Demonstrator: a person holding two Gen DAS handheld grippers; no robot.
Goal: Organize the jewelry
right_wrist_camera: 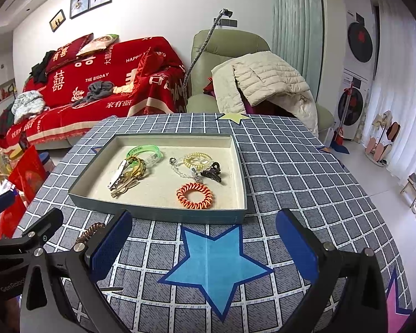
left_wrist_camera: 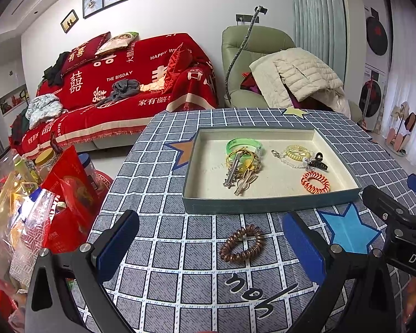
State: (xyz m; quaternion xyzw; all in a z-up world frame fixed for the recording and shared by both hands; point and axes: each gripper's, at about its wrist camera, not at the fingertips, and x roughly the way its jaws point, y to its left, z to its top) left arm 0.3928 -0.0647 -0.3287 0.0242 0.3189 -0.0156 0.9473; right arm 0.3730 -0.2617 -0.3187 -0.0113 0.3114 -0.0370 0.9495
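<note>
A shallow grey-blue tray with a cream floor sits on the checked tablecloth. In it lie a green bangle, a pile of gold clips and rings, a yellow coil hair tie, a black claw clip and an orange coil hair tie. A brown coil hair tie lies on the cloth in front of the tray, between the open fingers of my left gripper. My right gripper is open and empty over a blue star.
Snack bags and jars crowd the left of the table. A red-covered sofa and a green armchair with a white jacket stand behind. The right gripper's arm shows at the right edge of the left wrist view.
</note>
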